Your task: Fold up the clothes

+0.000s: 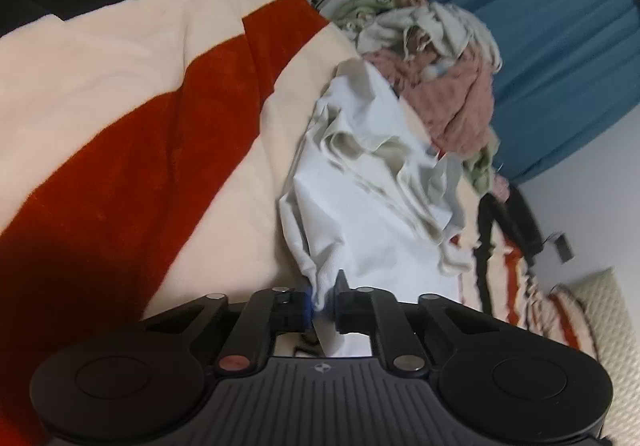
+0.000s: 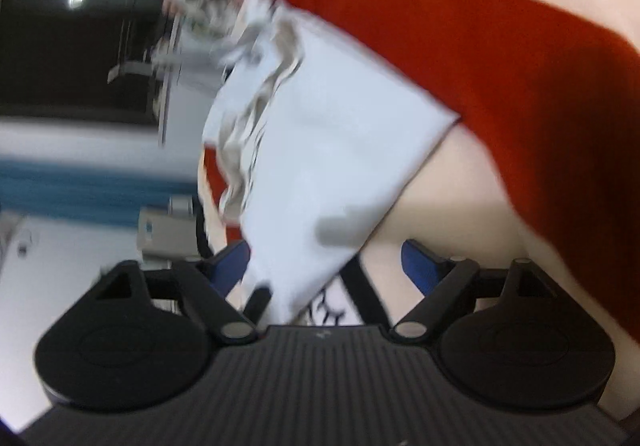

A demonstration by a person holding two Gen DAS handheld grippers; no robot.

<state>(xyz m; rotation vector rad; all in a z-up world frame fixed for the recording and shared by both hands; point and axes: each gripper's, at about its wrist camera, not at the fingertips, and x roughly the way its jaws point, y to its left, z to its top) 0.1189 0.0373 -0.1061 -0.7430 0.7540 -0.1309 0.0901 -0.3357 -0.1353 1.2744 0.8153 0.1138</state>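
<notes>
Early stage: white garment [image 1: 360,213] still crumpled, no fold made; left gripper [image 1: 323,300] clamped on its edge, right gripper [image 2: 326,262] spread apart, unfolded pile [image 1: 440,85] left.

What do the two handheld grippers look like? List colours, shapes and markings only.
Both are matte black plastic. The left gripper has a ribbed central body with a small round emblem, two large round side discs, angled linkage bars with silver pivot pins and one reddish one, plus blue pads. The right gripper shows the same ribbed body, discs and silver pins, with blue fingers. No cables or sleeves are visible.
</notes>
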